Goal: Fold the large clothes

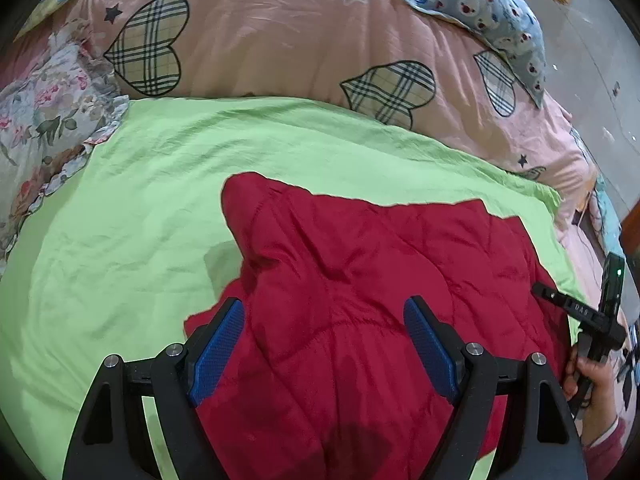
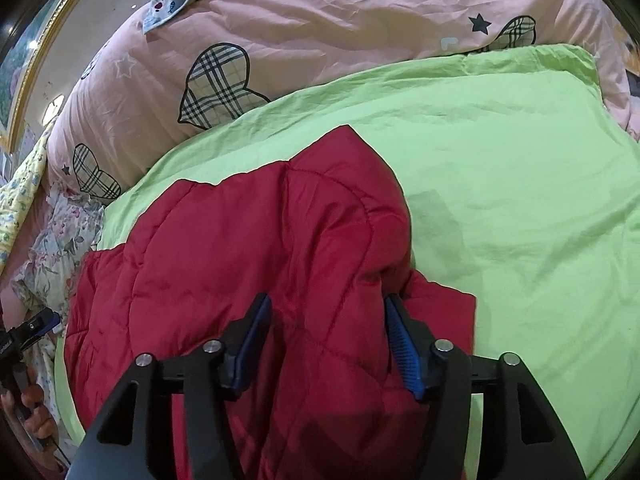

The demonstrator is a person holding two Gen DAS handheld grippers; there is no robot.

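Far left in left wrist view: floral ruffled cloth, off the work area. Then green sheet spread flat as work surface, pink quilt with plaid hearts heaped along far side, blue printed pillow at far right on top of it. Red quilted jacket lying on near-centre to near-right part of green sheet, puffy, partly folded already by look of the raised doubled ridge at its left edge. Left gripper hovering directly over near part of jacket, jaws wide, blue pads clear on both sides, nothing pinched. Long axis of jacket in this view running roughly left-right, across the jaws' line of sight, far edge ragged and well short of the quilt. Right edge of same view: right gripper's body and holding hand just beside jacket's right side. Right wrist view, left to right: left gripper and hand at far-left edge, then jacket filling centre, thick folded hump running near-to-far straight ahead of the jaws, thin flap poking out to the right on bare sheet. Right gripper jaws parted moderately, straddling the near end of that hump, fabric between pads but whether pressed cannot tell; reads as not closed. Judgement: both grippers about equally near, each over jacket's near edge; next fold likely needs a grab on near hem and carry toward far side, hump directly in line with right jaws.
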